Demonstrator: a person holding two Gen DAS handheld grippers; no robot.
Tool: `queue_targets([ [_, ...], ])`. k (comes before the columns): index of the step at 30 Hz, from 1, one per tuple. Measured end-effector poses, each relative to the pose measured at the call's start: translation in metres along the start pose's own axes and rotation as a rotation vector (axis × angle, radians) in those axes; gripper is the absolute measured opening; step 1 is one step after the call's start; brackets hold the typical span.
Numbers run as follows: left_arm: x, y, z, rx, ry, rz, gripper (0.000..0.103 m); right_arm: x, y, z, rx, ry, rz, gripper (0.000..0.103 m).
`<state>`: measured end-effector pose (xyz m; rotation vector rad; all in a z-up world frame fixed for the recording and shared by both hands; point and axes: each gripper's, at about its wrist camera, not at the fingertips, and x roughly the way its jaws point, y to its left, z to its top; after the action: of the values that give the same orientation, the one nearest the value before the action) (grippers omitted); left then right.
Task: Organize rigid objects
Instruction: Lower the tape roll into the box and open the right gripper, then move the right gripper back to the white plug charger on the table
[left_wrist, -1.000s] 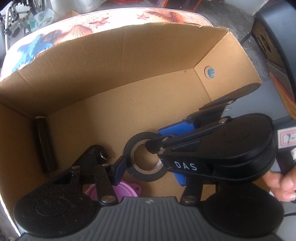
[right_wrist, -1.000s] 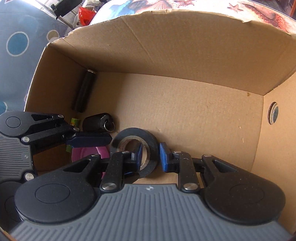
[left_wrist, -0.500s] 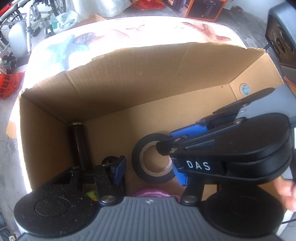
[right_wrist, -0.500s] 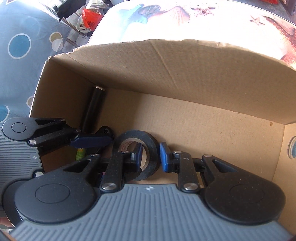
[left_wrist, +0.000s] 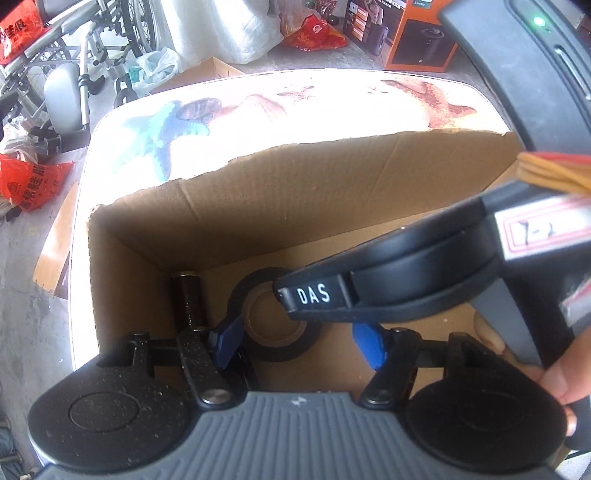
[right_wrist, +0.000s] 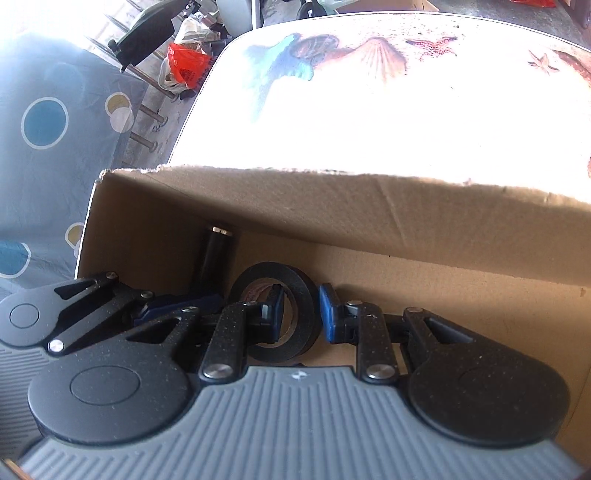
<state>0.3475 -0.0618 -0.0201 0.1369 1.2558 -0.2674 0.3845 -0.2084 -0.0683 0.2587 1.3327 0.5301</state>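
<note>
Left claw (left_wrist: 299, 343) just widened, released — right claw (right_wrist: 298, 314) still pinching tape roll (right_wrist: 295, 317); box (left_wrist: 332, 206) view higher.

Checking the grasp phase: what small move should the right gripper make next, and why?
Probably lift it straight up a little: the right gripper pinches the tape roll by its wall, one finger inside its hole, low inside the cardboard box.
</note>
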Motion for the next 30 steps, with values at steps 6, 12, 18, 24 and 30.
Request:
queue_targets([
  [6, -0.011, -0.004, -0.006, 0.002, -0.029, -0.006, 0.067, -0.011, -0.012, 0.002, 0.068, -0.018, 0.074, 0.026],
  [12, -0.048, -0.009, -0.016, -0.010, -0.145, -0.052, 0.070, -0.086, -0.009, -0.015, 0.052, -0.148, 0.100, 0.042],
  [18, -0.113, -0.030, -0.052, 0.058, -0.305, -0.106, 0.082, -0.184, -0.008, -0.070, 0.002, -0.305, 0.134, 0.053],
  [24, -0.165, -0.054, -0.106, 0.105, -0.420, -0.183, 0.085, -0.262, -0.015, -0.174, -0.040, -0.496, 0.160, 0.073],
  [30, -0.164, -0.062, -0.167, 0.058, -0.404, -0.337, 0.099, -0.274, -0.033, -0.293, -0.059, -0.711, 0.074, 0.080],
])
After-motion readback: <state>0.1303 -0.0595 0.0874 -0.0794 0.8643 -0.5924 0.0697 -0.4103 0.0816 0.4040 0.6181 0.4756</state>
